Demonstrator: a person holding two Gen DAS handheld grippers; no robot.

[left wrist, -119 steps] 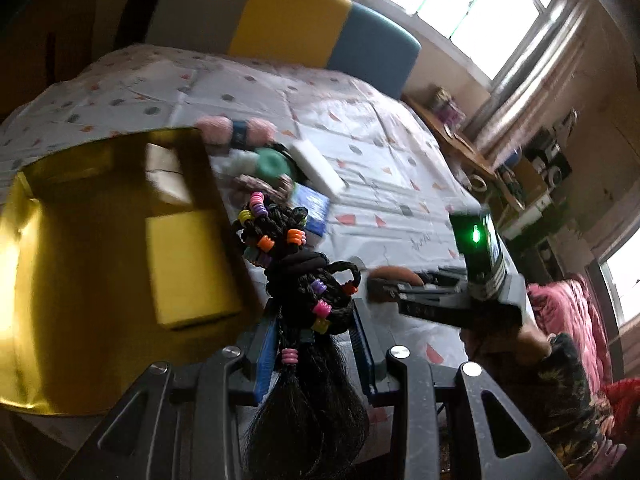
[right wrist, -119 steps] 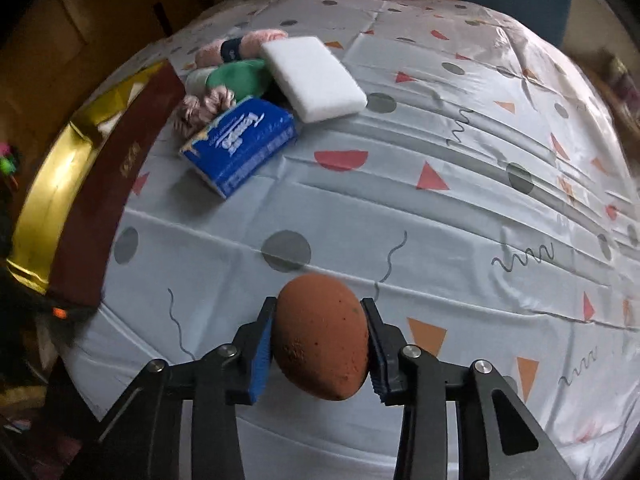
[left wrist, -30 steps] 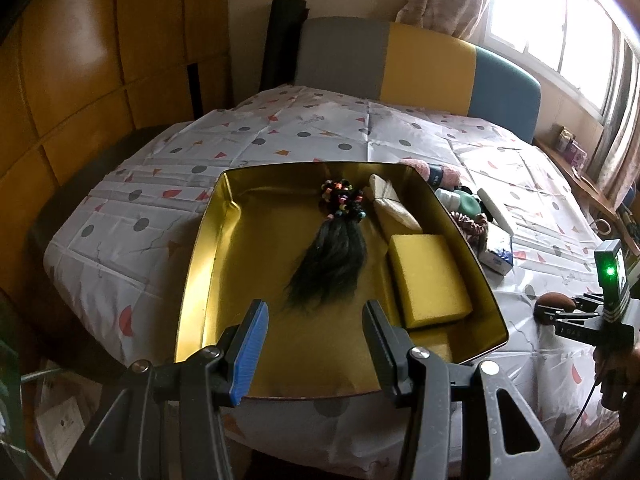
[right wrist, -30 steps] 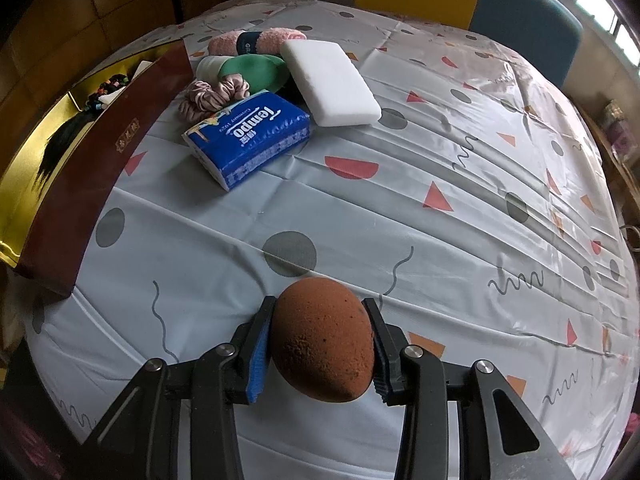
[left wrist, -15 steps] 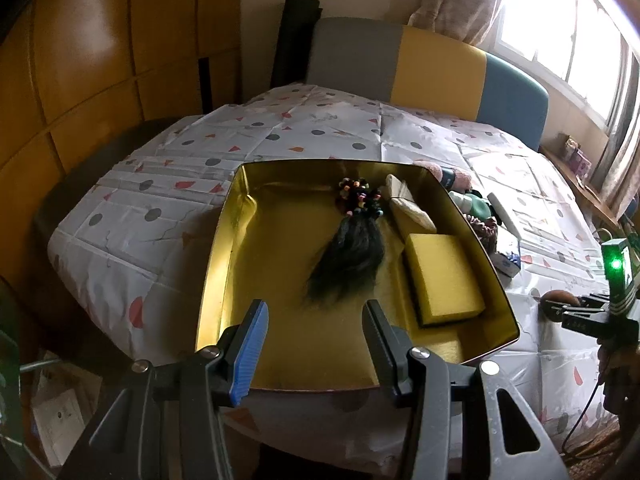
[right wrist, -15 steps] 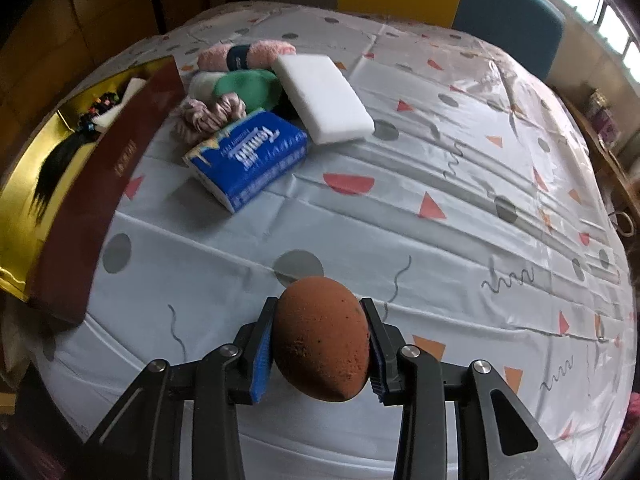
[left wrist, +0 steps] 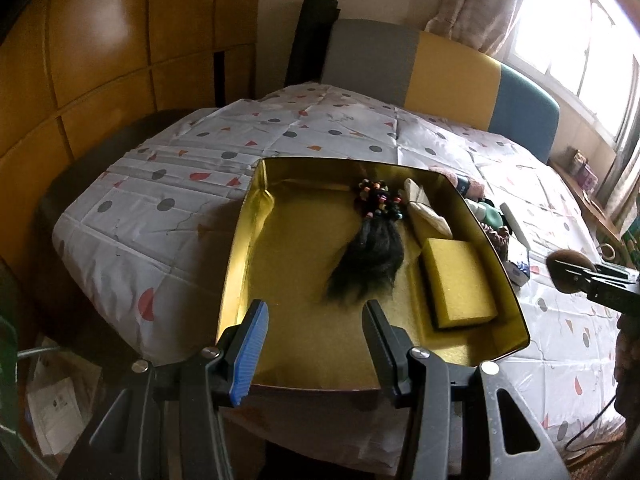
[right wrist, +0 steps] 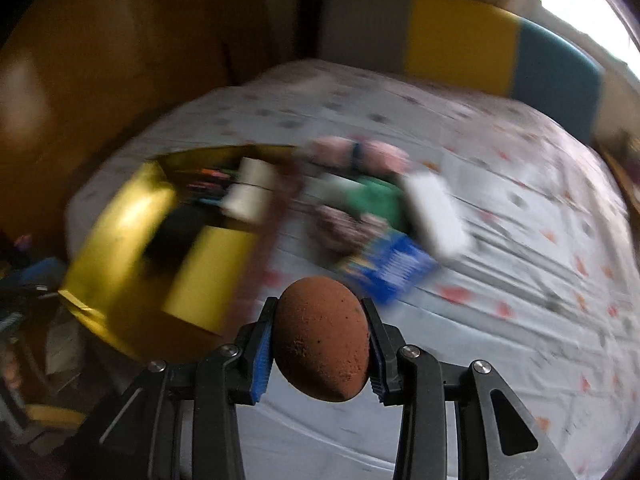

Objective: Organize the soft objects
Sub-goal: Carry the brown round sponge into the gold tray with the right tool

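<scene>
A gold tray (left wrist: 240,248) lies on the patterned tablecloth. In it lie a black hairpiece with coloured beads (left wrist: 374,244), a yellow sponge (left wrist: 458,284) and a beige pouch (left wrist: 426,212). My left gripper (left wrist: 314,324) is open and empty, held back above the tray's near edge. My right gripper (right wrist: 320,334) is shut on a brown egg-shaped sponge (right wrist: 320,338), raised above the table right of the tray; it also shows in the left wrist view (left wrist: 568,270). The right wrist view is blurred.
Right of the tray lie a blue tissue pack (right wrist: 394,268), a white sponge (right wrist: 438,210), a green soft item (right wrist: 374,198), a pink scrunchie (right wrist: 340,226) and a pink fluffy roll (right wrist: 356,152). A grey, yellow and blue bench back (left wrist: 440,76) stands behind the table.
My left gripper, open, stayed above the tray's near edge as the view swung left. My right gripper lifted and swung left toward the tray with the brown sponge; its view is now blurred.
</scene>
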